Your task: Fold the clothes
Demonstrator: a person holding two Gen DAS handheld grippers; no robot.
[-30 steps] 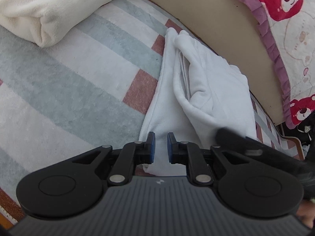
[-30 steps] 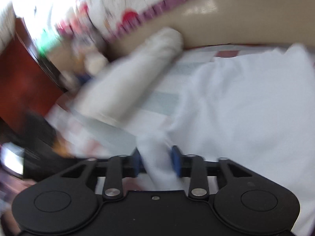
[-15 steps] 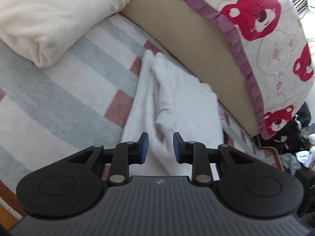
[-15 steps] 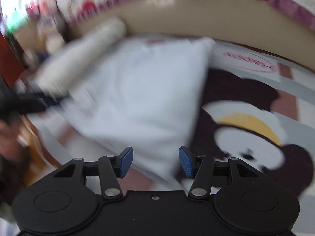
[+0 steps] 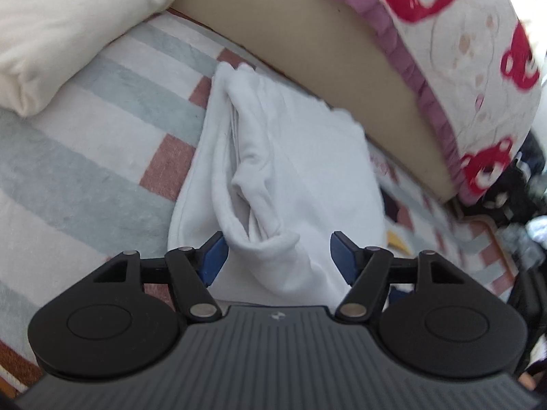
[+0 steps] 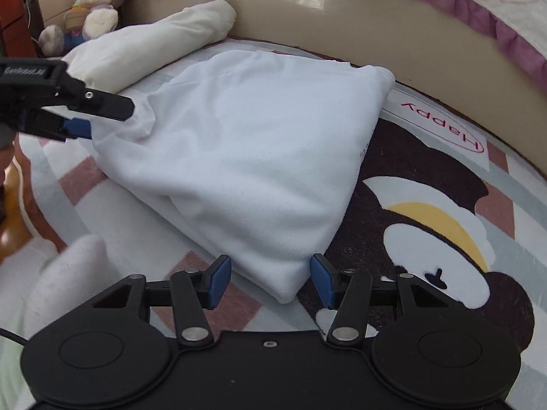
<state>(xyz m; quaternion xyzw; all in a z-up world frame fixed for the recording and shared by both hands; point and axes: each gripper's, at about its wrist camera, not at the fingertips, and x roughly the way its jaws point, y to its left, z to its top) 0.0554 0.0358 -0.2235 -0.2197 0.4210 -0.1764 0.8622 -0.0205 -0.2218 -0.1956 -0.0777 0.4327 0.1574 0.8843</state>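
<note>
A white garment [image 6: 246, 157] lies folded into a compact bundle on the striped blanket [image 5: 68, 171]. In the left wrist view the garment [image 5: 294, 177] shows its layered open edge. My left gripper [image 5: 276, 256] is open, its jaws on either side of the garment's near fold. It also shows in the right wrist view [image 6: 102, 116] at the garment's left edge. My right gripper [image 6: 270, 278] is open, its jaws on either side of the garment's near corner.
A cream folded blanket [image 5: 61, 24] lies at the back left, also seen in the right wrist view [image 6: 150, 48]. A beige bed rail [image 6: 376, 24] with a bear-print quilt [image 5: 478, 51] borders the far side. A plush rabbit [image 6: 92, 3] sits beyond. The mat [image 6: 437, 212] shows a bear picture.
Both grippers have opened. The right one let go of the white cloth it held and swung round to the garment's near corner. The left one opened wider around the near fold.
</note>
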